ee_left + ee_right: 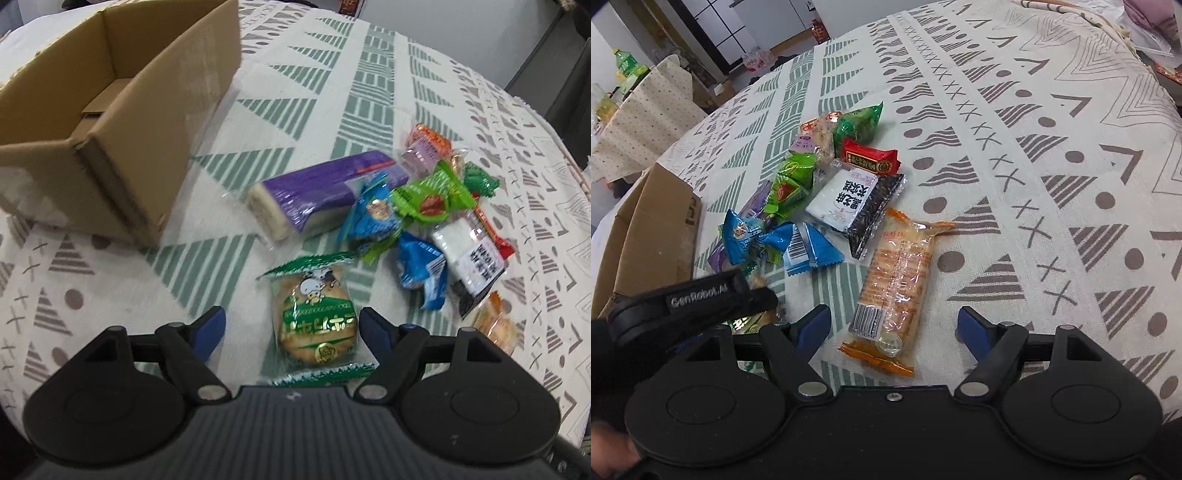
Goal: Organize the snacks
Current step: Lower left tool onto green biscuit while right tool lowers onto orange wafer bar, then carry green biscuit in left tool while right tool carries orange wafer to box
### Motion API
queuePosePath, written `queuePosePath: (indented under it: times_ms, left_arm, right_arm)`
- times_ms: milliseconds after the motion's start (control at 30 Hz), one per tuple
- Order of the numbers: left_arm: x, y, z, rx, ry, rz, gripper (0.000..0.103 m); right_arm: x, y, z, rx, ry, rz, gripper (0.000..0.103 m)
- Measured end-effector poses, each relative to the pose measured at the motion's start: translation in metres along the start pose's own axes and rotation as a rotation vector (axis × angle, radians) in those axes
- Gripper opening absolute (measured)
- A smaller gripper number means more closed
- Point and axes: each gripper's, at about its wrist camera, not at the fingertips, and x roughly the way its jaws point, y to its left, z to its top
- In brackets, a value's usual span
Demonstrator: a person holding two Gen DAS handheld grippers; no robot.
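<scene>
A green-edged biscuit packet (314, 325) lies on the patterned cloth between the fingers of my left gripper (293, 321). The jaws are open and the pads do not press on the packet. In the right wrist view an orange-ended clear cracker packet (897, 280) lies lengthwise between the fingers of my right gripper (894, 319), which is open too. Beyond both sits the snack pile: a long purple packet (321, 192), blue packets (421, 273), a green packet (428, 192), a black-and-white packet (857, 206) and a red one (870, 157). An open cardboard box (110, 110) stands to the left.
The box's corner (646, 229) shows at the left of the right wrist view, with the black casing of the left tool (701, 291) in front of it. The patterned tablecloth (1052, 166) stretches bare to the right. A cloth-covered stand with bottles (628, 70) is far left.
</scene>
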Motion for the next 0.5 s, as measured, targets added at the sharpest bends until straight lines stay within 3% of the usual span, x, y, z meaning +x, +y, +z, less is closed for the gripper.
queuePosePath:
  times_ms: [133,200,233,300,500]
  left_arm:
    - [-0.001,0.007,-0.004,-0.006,0.004,-0.013,0.078]
    - [-0.001,0.009,-0.003,0.002,0.008,-0.012,0.074]
    - [-0.002,0.008,-0.003,0.007,0.008,-0.010,0.067]
    - [-0.004,0.008,-0.002,0.023,0.016,-0.030,0.050]
    - [-0.011,0.014,-0.003,0.014,0.007,-0.054,0.045]
  right_arm:
    - [0.008,0.006,0.000,-0.016,0.018,-0.038,0.072]
    - [0.012,0.010,-0.001,-0.029,0.023,-0.076,0.065]
    - [0.013,0.013,-0.002,-0.043,0.023,-0.094,0.062]
    - [0.014,0.018,-0.003,-0.070,0.032,-0.107,0.038]
    - [0.005,0.021,-0.005,-0.076,0.024,-0.098,0.035]
